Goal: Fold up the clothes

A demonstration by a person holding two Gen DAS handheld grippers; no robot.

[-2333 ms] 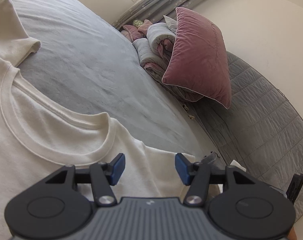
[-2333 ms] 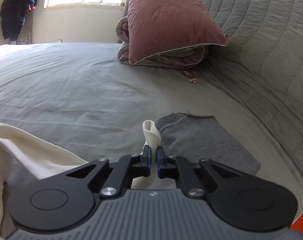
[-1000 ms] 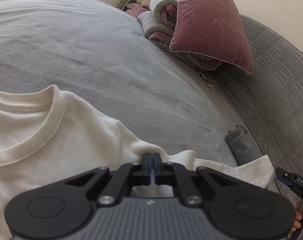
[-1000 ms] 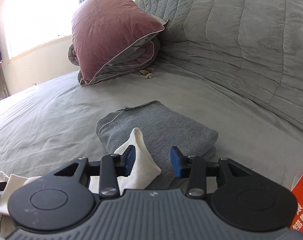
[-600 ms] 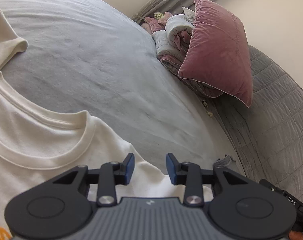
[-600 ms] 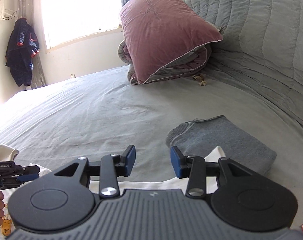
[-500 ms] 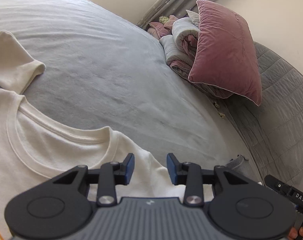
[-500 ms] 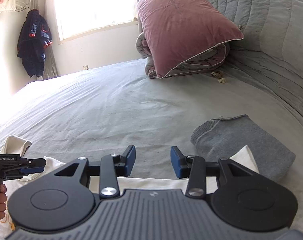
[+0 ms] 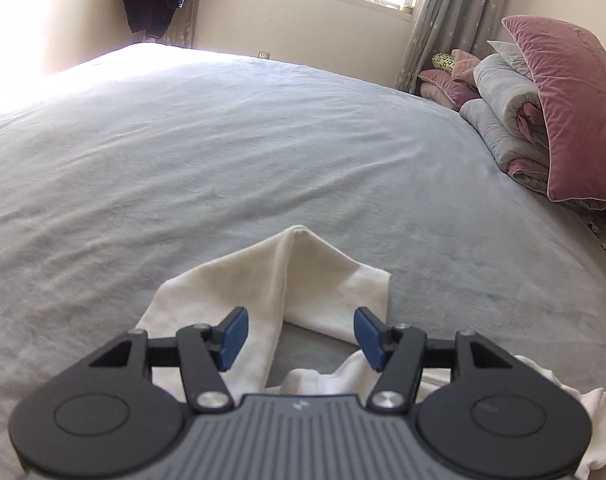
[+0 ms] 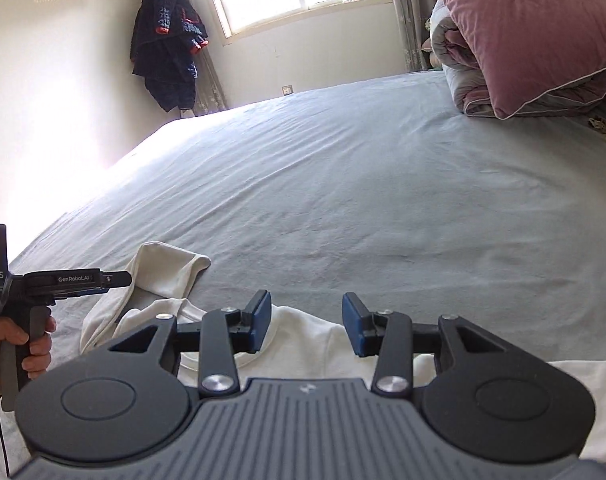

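A cream T-shirt (image 10: 327, 340) lies flat on the grey bed. Its left sleeve (image 9: 287, 276) is bunched and folded, and lies just ahead of my left gripper (image 9: 301, 334), which is open and empty above it. My right gripper (image 10: 307, 320) is open and empty, hovering over the shirt's shoulder just right of the neckline. The left gripper also shows in the right wrist view (image 10: 115, 278), at the far left, next to the same sleeve (image 10: 167, 268).
The grey bedsheet (image 10: 363, 208) stretches ahead. A mauve pillow (image 10: 523, 28) on rolled quilts sits at the far right, also in the left wrist view (image 9: 571, 120). A dark garment (image 10: 167, 44) hangs on the far wall by the window.
Both grippers have swung left. The left one now faces the bunched sleeve instead of the neckline and has opened wider. The grey folded garment has dropped almost out of the right view.
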